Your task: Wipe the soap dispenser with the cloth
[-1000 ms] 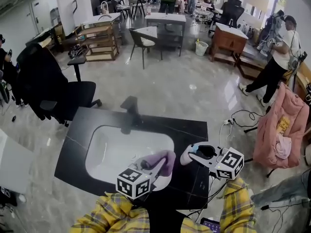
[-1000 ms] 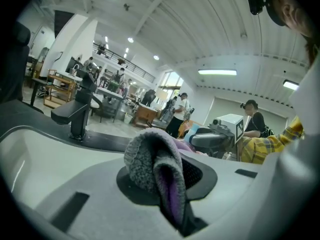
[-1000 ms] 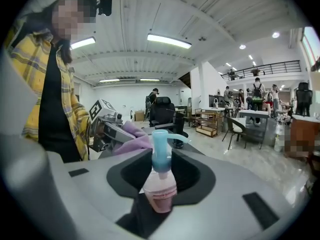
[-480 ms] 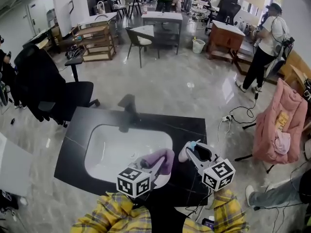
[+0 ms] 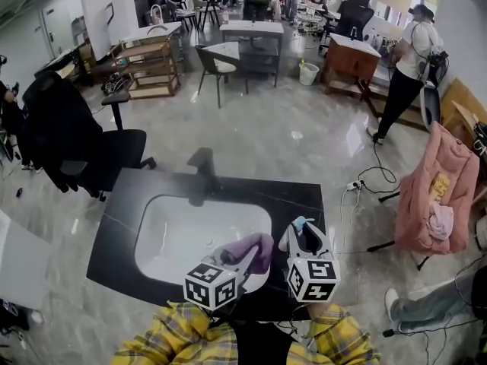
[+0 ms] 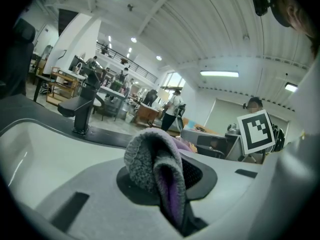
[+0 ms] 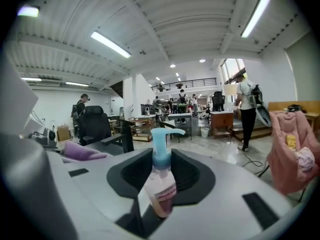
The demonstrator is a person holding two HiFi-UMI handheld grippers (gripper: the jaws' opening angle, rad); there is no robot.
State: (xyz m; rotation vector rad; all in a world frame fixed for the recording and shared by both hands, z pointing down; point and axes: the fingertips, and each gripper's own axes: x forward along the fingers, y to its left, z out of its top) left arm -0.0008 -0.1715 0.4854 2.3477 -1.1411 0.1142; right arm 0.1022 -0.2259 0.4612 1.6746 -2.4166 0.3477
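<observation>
Jaws of the right gripper (image 7: 161, 176) were squeezed on the soap dispenser (image 7: 161, 191), and the cloth (image 6: 150, 159) was pinched by the left gripper (image 6: 167, 189). Wiping seemed not yet begun; the cloth needed to be brought across.

At the near edge of the black counter (image 5: 300, 200), the left gripper (image 5: 257, 258) clamps a purple cloth (image 5: 251, 245) over the white basin (image 5: 183, 230). Just to its right, the right gripper (image 5: 301, 236) grips the soap dispenser (image 5: 299, 223), whose blue pump shows. A black faucet (image 5: 202, 166) stands at the far rim.
</observation>
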